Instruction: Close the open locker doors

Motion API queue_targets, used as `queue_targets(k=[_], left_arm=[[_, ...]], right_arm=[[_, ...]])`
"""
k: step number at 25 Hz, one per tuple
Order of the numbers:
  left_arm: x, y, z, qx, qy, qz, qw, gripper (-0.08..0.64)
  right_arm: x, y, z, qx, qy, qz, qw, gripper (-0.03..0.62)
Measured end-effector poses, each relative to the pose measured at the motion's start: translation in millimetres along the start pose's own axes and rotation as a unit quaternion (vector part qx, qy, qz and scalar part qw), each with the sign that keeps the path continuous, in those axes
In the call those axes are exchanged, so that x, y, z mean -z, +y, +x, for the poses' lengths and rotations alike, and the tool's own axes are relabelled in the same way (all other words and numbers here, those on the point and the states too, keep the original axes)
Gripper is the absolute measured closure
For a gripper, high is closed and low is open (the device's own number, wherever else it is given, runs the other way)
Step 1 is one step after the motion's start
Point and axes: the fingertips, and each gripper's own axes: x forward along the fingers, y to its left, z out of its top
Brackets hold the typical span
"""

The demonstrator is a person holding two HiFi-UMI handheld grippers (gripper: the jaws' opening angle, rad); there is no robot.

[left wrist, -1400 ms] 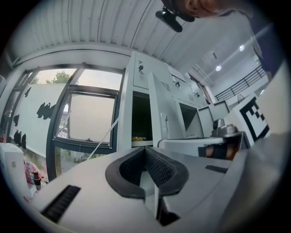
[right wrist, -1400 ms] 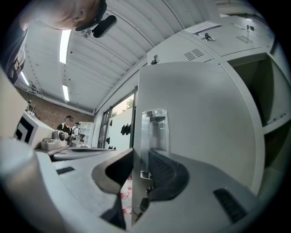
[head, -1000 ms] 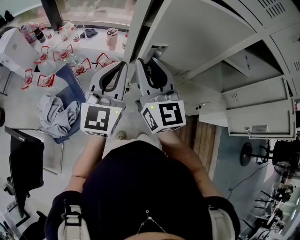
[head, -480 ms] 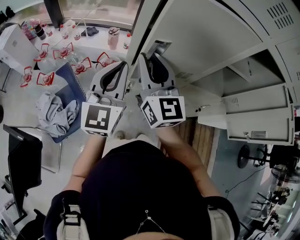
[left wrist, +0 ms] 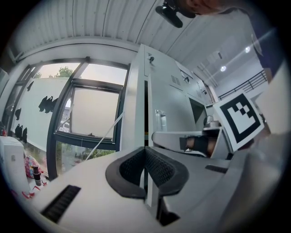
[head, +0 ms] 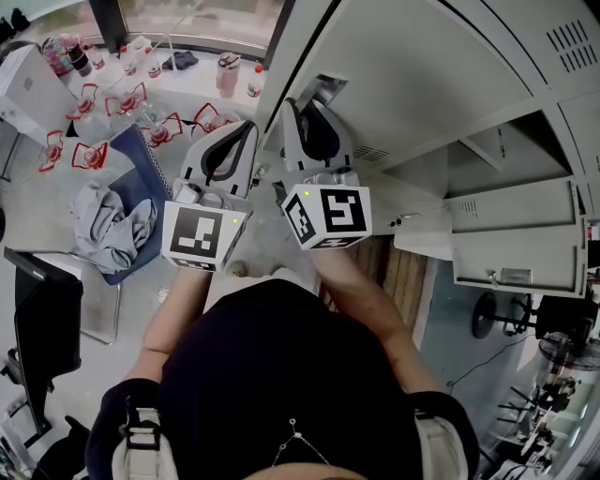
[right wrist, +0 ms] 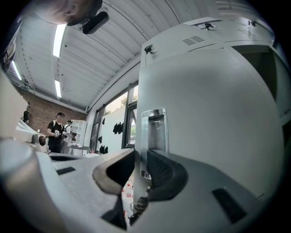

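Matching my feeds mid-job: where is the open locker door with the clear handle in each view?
Head view: open locker door across the top, centre to right.
Left gripper view: open locker door centre, just right of middle.
Right gripper view: open locker door fills centre and right.
Shared landmark: window left of its edge.

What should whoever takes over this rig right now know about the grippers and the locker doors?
Left gripper: jaws together, nothing in them.
Right gripper: jaws closing on the free edge of the open door. The edge is between the pads, but the grip does not look firm yet.
Done: nothing that shows; this door stands open.
Left: finish the grip and swing this door shut. Then deal with the lower doors, which hang open at the right of the head view.
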Motion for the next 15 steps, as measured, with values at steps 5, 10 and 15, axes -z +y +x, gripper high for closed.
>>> queue_targets(k=[5, 10, 15], left_arm=[[2, 4, 4, -0.002, 0.003, 0.001, 1.0000, 0.558], [5, 9, 7, -0.003, 0.007, 0.000, 1.0000, 0.558], [8, 12, 11, -0.003, 0.009, -0.004, 0.9999, 0.558]], right_arm=[[1, -6, 7, 0.005, 0.000, 0.001, 1.000, 0.509], [1, -10, 14, 0.010, 0.001, 0.001, 1.000, 0.512], [2, -14, 21, 0.017, -0.001, 0.003, 1.000, 0.517]])
